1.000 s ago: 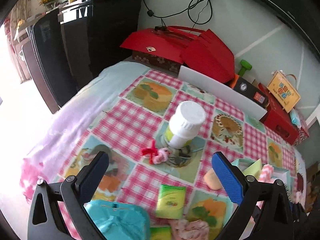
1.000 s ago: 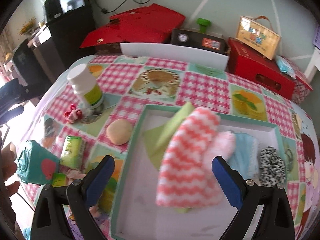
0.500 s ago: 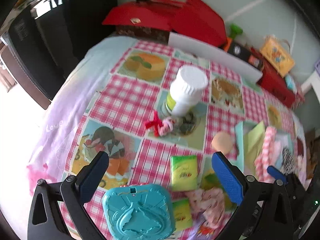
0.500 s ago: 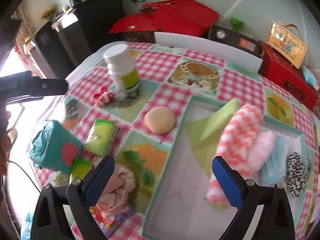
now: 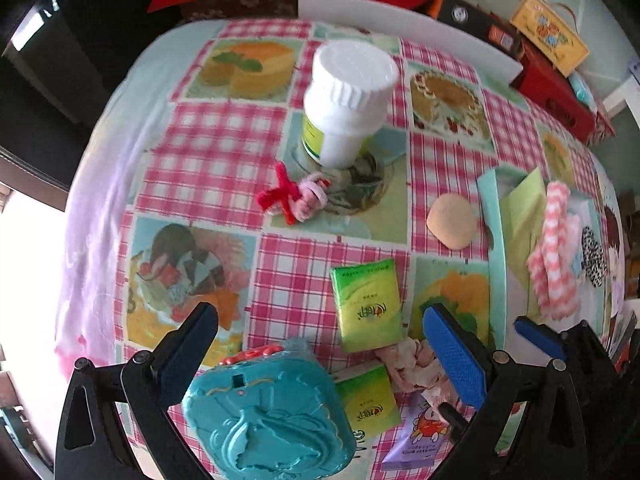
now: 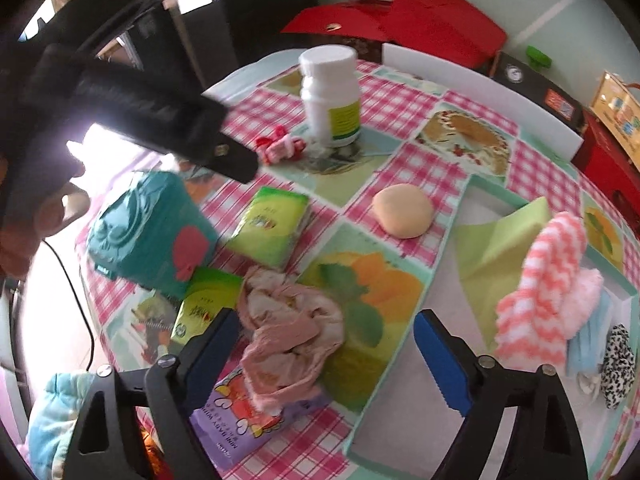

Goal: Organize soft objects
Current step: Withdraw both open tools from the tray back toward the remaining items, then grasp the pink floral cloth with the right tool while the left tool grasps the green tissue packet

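Crumpled pink cloth (image 6: 288,336) sits between your right tool's (image 6: 324,354) wide, just-narrowing jaws; left tool (image 5: 320,350) gapes empty.

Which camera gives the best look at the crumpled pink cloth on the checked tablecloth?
The right wrist view: the crumpled pink cloth lies whole and near, just ahead of the open right gripper. In the left wrist view the cloth shows only as a small patch, partly behind the left gripper's blue pad.
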The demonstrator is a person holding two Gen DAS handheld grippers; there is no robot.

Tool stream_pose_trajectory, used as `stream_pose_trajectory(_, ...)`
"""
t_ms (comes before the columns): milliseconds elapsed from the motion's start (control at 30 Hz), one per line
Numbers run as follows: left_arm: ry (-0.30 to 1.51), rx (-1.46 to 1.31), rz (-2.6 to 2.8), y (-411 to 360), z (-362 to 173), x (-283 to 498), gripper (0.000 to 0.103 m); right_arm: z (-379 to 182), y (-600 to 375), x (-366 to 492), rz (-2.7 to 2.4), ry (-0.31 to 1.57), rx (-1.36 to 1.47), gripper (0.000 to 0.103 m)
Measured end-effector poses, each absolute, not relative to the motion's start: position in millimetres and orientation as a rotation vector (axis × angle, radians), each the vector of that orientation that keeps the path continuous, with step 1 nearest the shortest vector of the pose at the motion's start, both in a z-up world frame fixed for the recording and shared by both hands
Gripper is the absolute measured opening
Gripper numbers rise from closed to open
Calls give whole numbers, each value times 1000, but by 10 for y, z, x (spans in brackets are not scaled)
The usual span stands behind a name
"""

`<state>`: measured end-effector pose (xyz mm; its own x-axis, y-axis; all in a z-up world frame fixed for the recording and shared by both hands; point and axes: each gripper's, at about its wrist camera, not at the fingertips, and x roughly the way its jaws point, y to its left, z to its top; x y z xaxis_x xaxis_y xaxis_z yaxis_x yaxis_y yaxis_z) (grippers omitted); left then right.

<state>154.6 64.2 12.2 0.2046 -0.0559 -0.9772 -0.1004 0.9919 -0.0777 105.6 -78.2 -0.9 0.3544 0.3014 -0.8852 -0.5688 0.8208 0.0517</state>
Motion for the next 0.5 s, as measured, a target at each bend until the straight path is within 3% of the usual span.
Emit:
stream_pose_trajectory(200, 1413, -119, 14, 576, 0, 1606, 101, -123, -743, 1054, 614, 1103, -266, 72)
stream_pose_trajectory(433, 1456, -135, -2, 491, -149, 1715, 89, -239, -707, 1097, 650, 1135, -237, 71)
stream_pose_trajectory(500, 1461, -125, -4, 472, -169, 1733, 89, -266, -699, 1108, 654, 1141, -235, 63)
